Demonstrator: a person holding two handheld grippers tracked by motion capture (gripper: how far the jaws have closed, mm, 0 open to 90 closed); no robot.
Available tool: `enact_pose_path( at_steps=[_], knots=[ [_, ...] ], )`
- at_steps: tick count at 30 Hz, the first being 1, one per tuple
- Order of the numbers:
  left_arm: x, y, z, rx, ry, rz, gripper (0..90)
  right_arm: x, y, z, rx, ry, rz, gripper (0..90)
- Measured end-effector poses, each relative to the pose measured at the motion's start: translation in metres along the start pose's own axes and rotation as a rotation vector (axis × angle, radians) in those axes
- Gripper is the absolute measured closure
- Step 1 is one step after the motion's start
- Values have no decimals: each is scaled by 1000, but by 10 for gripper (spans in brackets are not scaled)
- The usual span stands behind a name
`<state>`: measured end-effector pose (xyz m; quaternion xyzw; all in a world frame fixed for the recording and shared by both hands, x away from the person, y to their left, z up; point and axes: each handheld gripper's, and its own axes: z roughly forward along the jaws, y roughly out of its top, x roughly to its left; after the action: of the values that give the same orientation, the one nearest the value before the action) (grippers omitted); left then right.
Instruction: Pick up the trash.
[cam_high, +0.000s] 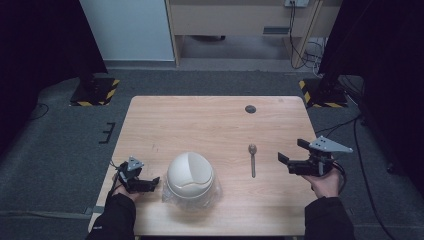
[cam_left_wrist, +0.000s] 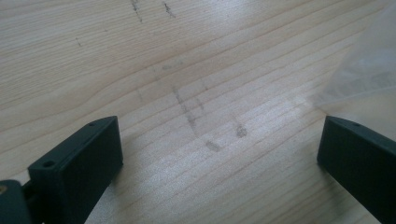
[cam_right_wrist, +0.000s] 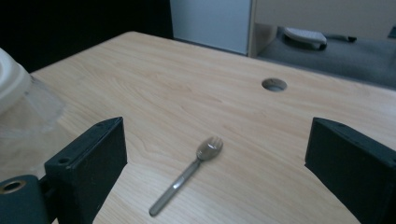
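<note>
Wood worktop (cam_high: 200, 120) | both jaws wide open, holding nothing | right gripper (cam_high: 299, 156) faces spoon (cam_high: 253, 159) — go low, pinch its thin handle | left gripper (cam_high: 142, 182) beside white lid (cam_high: 190, 172) — wait.

The high view looks forward and down from above the person's edge of the table (cam_high: 215, 120), taking in the whole top and the floor beyond. The left gripper view sits close over bare wood, angled steeply down, with clear plastic (cam_left_wrist: 369, 74) at its 2 o'clock. The right gripper view looks low across the table toward the far edge. It shares the spoon (cam_right_wrist: 189, 175) (cam_high: 253, 159) and the round hole (cam_right_wrist: 274, 84) (cam_high: 250, 108) with the high view.
</note>
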<state>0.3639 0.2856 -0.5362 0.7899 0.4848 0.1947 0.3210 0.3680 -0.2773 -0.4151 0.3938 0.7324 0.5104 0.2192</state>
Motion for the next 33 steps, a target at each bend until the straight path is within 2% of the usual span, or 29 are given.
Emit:
enact_pose_path(
  at_steps=[1, 4, 5, 6, 7, 10, 12, 15, 16, 18, 20, 22, 24, 26, 33],
  knots=[
    [0, 0, 0, -1, 1, -1, 0, 4, 6, -2, -16, 13, -15, 59],
    [0, 0, 0, -2, 1, -2, 0, 10, 11, -4, -35, 26, -20, 59],
    [0, 0, 0, -2, 2, -3, 0, 17, 17, -6, -47, 48, -32, 58],
    [0, 0, 0, -2, 2, -3, 0, 17, 17, -6, -47, 48, -32, 58],
    [0, 0, 0, -4, 3, -3, 0, 25, 24, -8, -57, 70, -56, 57],
    [0, 0, 0, -4, 2, -3, 0, 31, 30, -9, -67, 84, -71, 55],
    [0, 0, 0, -4, 2, -3, 0, 42, 44, -12, -107, 125, -89, 56],
    [0, 0, 0, -4, 3, -4, 0, 49, 52, -12, -126, 148, -93, 55],
    [-1, 0, 0, -4, 4, -5, 0, 58, 61, -13, -147, 173, -101, 55],
    [-1, 0, 0, -4, 5, -5, 0, 63, 64, -12, -156, 186, -106, 54],
    [-1, 0, 0, -4, 5, -5, 0, 78, 74, -10, -175, 227, -116, 52],
    [-1, 0, 0, -4, 5, -5, 0, 81, 76, -9, -176, 236, -122, 52],
    [-1, 0, 0, -2, 6, -7, 0, 93, 82, -4, -171, 265, -135, 51],
    [-1, 0, 0, -3, 7, -8, 0, 97, 84, -3, -168, 271, -142, 50],
    [-1, 0, 0, -3, 7, -8, 0, 115, 96, 14, -167, 314, -141, 50]
  ],
)
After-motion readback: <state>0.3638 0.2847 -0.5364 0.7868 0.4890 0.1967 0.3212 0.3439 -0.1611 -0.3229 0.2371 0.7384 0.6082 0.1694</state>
